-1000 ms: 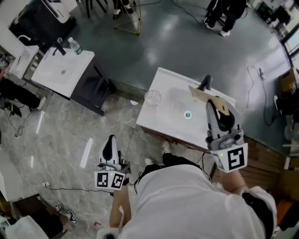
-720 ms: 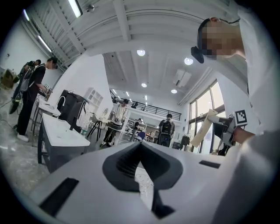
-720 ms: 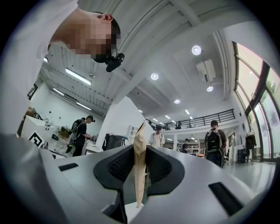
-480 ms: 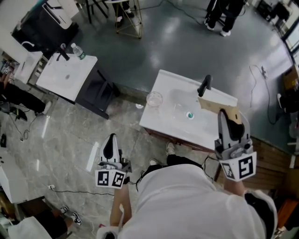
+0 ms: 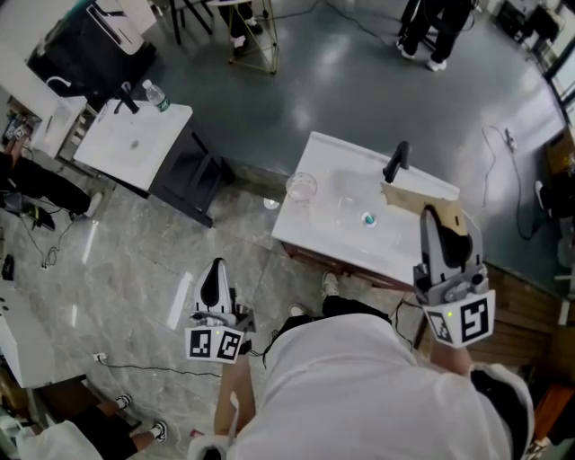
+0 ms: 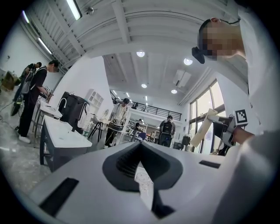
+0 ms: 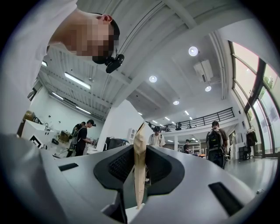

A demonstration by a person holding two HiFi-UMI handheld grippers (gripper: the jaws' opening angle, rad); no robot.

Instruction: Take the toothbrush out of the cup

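Note:
A clear cup (image 5: pixel 301 187) stands at the left end of the white sink counter (image 5: pixel 314 234); no toothbrush can be made out in it. My right gripper (image 5: pixel 433 218) hangs over the counter's right end, just right of the black faucet (image 5: pixel 395 162). It is shut on a thin tan sheet (image 5: pixel 415 198), which shows edge-on between the jaws in the right gripper view (image 7: pixel 139 166). My left gripper (image 5: pixel 214 277) is low at the left above the marble floor, well away from the counter. Its jaws look shut with nothing in them (image 6: pixel 140 151).
A second white counter (image 5: pixel 126 153) with a water bottle (image 5: pixel 157 94) stands at the upper left beside a dark cabinet (image 5: pixel 189 175). Cables lie on the floor. A person's legs (image 5: pixel 431 27) show at the top. A teal drain (image 5: pixel 367 218) marks the basin.
My right gripper has drifted to the right with the tan sheet, from over the basin towards the counter's right end. The left gripper has kept still.

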